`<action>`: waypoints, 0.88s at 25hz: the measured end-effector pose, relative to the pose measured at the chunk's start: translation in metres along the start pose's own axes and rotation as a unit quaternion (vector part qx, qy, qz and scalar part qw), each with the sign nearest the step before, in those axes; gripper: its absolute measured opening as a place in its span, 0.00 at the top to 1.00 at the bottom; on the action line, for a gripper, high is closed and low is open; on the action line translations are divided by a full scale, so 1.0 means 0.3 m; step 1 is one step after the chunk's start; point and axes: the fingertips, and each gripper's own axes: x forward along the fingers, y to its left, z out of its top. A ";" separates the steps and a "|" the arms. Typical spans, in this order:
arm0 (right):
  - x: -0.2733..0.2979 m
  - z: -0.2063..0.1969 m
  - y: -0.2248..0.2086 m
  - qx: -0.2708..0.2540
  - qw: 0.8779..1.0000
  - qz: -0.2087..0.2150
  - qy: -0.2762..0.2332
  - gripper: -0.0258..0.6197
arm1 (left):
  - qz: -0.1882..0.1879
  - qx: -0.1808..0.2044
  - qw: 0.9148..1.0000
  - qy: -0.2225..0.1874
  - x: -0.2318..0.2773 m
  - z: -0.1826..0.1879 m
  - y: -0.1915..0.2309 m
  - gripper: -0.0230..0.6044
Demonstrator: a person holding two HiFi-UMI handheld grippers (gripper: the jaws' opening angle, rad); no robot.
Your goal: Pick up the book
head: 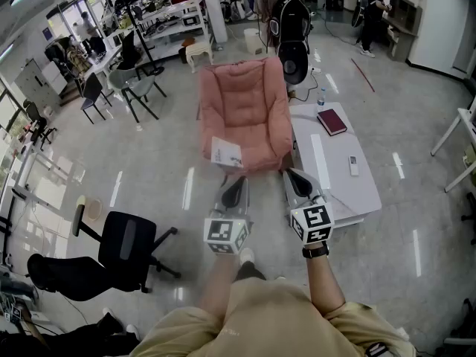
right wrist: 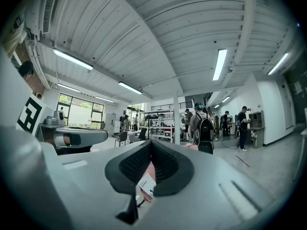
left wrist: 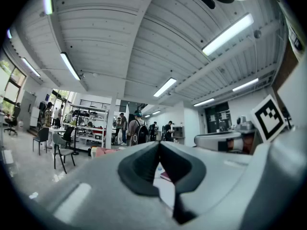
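A dark red book (head: pixel 332 121) lies flat at the far end of a low white table (head: pixel 338 192), to the right of a pink armchair (head: pixel 245 106). On the armchair's seat lies a white booklet (head: pixel 226 152). My left gripper (head: pixel 239 180) is shut and empty, held level just short of the armchair's front edge. My right gripper (head: pixel 293 174) is shut and empty too, over the table's near left corner, well short of the book. In the left gripper view a sliver of the red book (left wrist: pixel 165 176) shows under the shut jaws. The right gripper view shows the booklet (right wrist: pixel 146 185).
A white remote (head: pixel 353 165) and a small bottle (head: pixel 321 97) are on the low table. A black office chair (head: pixel 123 248) stands at lower left. A black fan (head: pixel 293 58) and a person with a backpack (head: pixel 288 10) are behind the armchair. Shelves and chairs fill the far left.
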 end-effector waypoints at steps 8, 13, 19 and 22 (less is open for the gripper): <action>-0.048 0.025 0.013 0.015 0.999 -0.006 -0.041 0.95 | -0.001 -0.028 0.999 -0.036 -0.062 0.016 -0.012 0.96; -0.068 0.020 0.029 0.012 0.999 -0.001 -0.039 0.95 | -0.015 -0.020 0.999 -0.030 -0.075 0.006 -0.045 0.96; -0.080 0.010 0.020 0.006 0.999 0.009 -0.036 0.95 | -0.022 -0.017 0.999 -0.032 -0.057 0.003 -0.083 0.96; -0.062 -0.019 0.013 0.000 1.000 0.017 -0.024 0.95 | -0.020 -0.024 0.999 -0.033 -0.025 -0.013 -0.068 0.96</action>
